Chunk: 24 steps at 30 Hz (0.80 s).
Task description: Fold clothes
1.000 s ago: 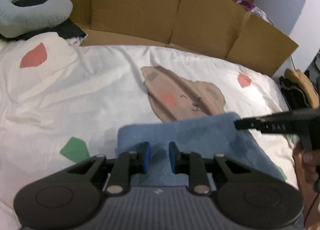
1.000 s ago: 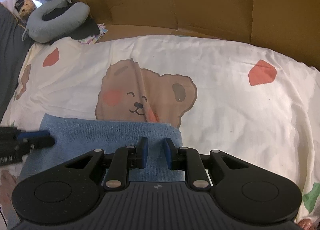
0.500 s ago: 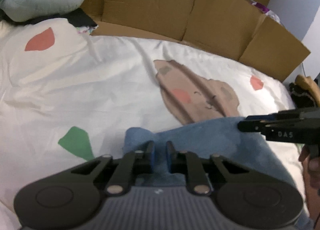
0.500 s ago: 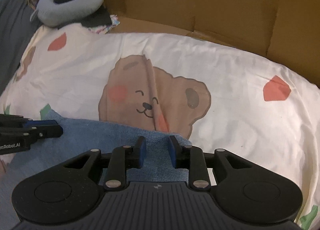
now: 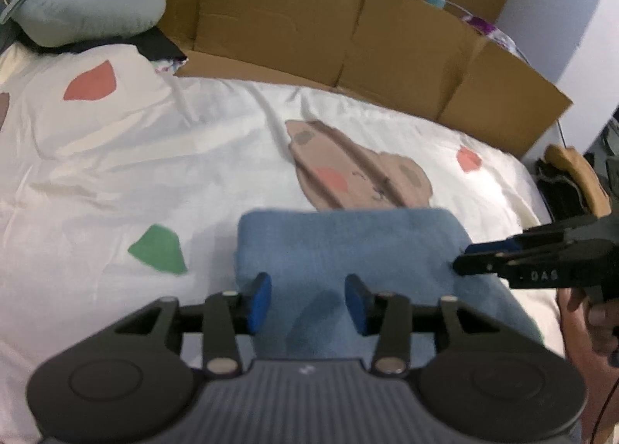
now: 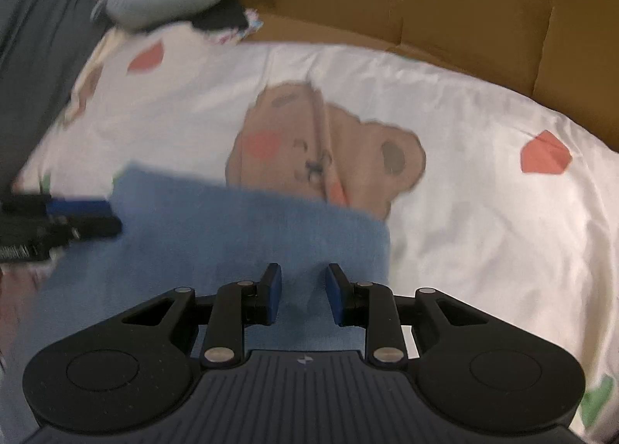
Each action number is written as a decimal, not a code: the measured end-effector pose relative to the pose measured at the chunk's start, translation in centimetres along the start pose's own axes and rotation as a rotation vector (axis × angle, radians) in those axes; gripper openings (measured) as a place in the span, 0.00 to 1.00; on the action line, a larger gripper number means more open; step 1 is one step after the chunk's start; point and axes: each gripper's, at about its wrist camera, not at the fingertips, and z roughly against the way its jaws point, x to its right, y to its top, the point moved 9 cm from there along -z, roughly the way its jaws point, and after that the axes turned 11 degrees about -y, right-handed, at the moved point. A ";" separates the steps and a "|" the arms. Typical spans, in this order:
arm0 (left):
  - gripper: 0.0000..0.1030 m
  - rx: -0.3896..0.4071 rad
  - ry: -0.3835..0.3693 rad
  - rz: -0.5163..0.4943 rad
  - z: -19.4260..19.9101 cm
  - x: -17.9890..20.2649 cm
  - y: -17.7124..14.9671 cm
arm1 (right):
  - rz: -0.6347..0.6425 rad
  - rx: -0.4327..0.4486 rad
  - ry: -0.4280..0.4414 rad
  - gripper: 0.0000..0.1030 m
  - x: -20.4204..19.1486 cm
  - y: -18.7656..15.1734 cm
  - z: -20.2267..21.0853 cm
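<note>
Denim-blue cloth (image 5: 348, 246), soft and folded with a rounded far edge, lies low in the frame on a bed's cream sheet (image 5: 154, 157) printed with a brown bear. The left gripper (image 5: 308, 303) has just been opening; its jaws stand apart above the cloth, pinching nothing. The right gripper (image 6: 302, 294) hovers likewise, jaws parted. Corrugated cardboard (image 5: 348, 30) walls the upper frame.

My bed (image 5: 154, 157) wears a cream sheet with a bear print at the centre of the frame; folded blue cloth (image 5: 348, 246) lies on it low centre; a grey neck pillow (image 5: 85, 14) rests upper left.
</note>
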 end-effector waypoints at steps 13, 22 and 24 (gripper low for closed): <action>0.44 -0.050 0.000 0.018 3.5 0.7 -4.3 | -0.053 -0.071 -0.021 0.29 -0.2 -6.2 4.7; 0.44 -0.031 -0.061 0.124 7.0 1.2 -7.4 | -0.006 -0.102 -0.051 0.29 -1.8 -9.4 7.7; 0.44 -0.026 -0.067 0.145 7.7 1.5 -7.9 | -0.014 -0.099 -0.066 0.29 -1.5 -9.6 8.3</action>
